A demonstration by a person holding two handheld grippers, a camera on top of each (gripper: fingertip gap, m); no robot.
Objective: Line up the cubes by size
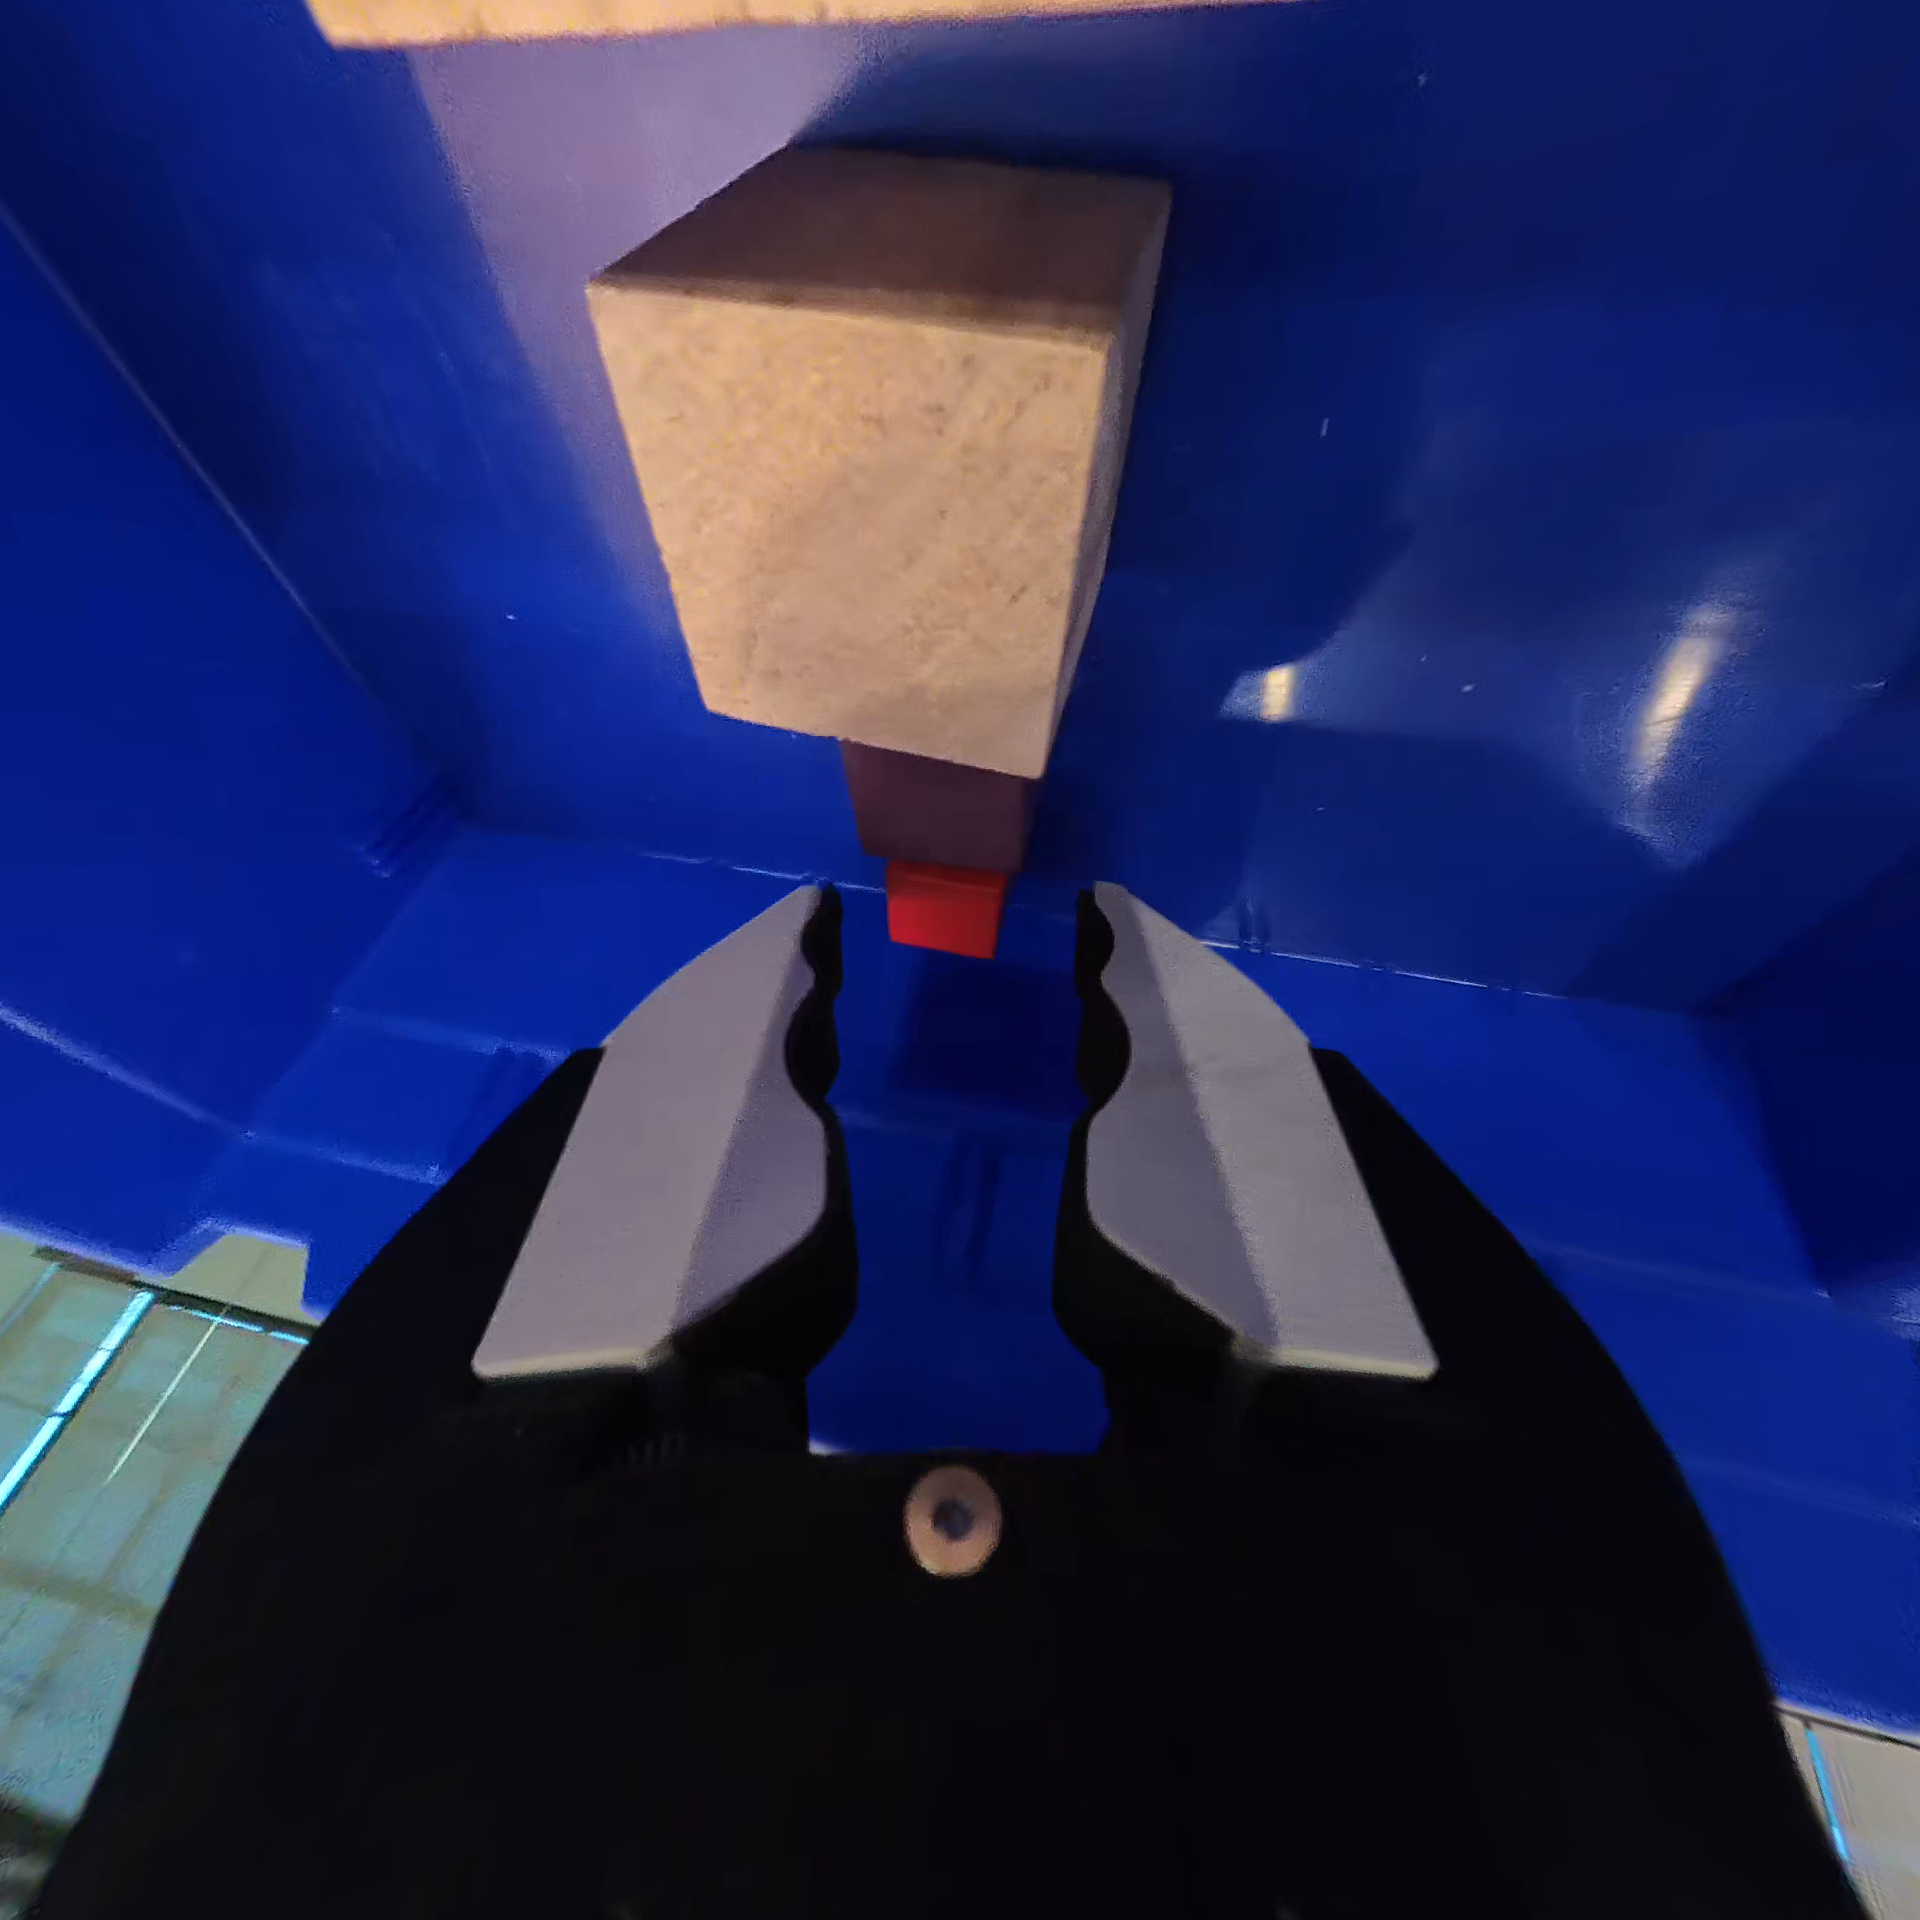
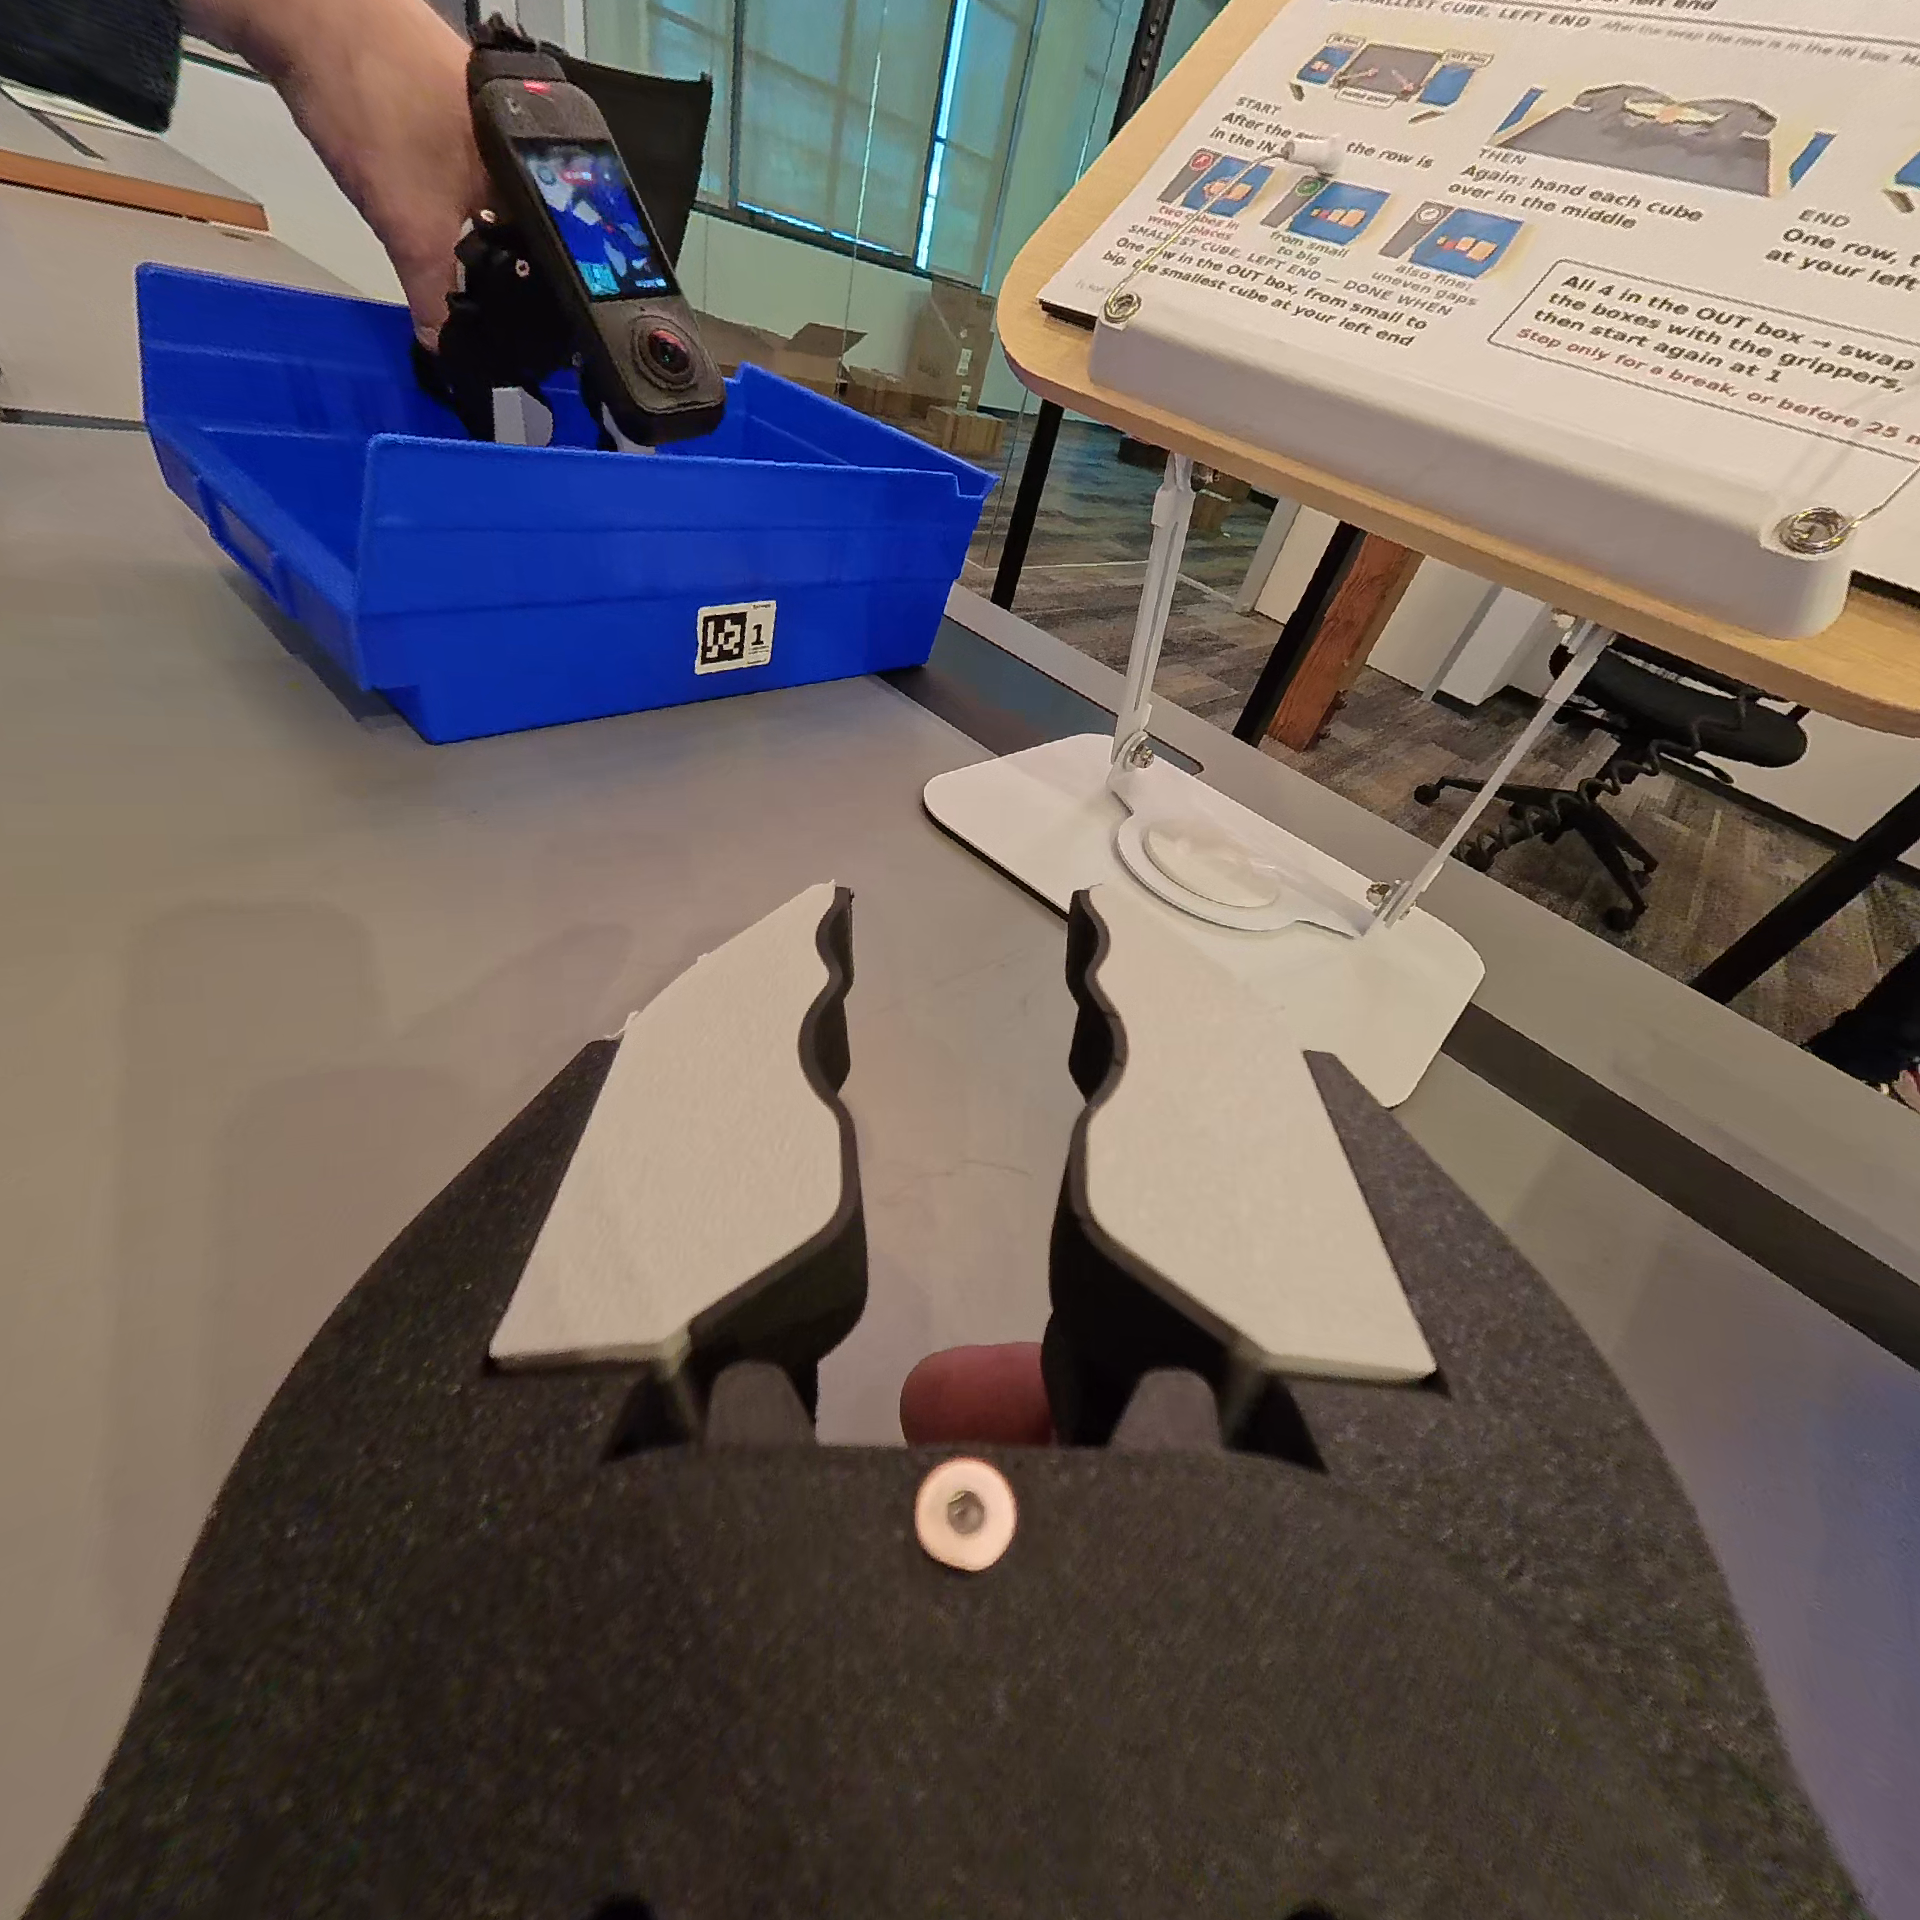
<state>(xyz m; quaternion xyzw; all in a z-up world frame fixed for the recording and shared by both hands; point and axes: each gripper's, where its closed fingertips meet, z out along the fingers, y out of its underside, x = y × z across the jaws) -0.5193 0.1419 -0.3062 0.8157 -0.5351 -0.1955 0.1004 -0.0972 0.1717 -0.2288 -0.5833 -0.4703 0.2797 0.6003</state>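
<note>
Reaching down into the blue bin, the left tongs stand partly open with nothing in them. The small red cube sits just beyond the tips, centred on the gap, with clear space on both sides. Above it in the frame a dark purple cube and a larger pale wooden cube run in one line up the middle; the edge of another pale block shows at the top. I judge a straight push forward would bring the red cube between the fingers. In the right wrist view, the bin sits at upper left on the grey bench. The right tongs hover over the bench at centre, partly open and empty, well apart from the bin.
</note>
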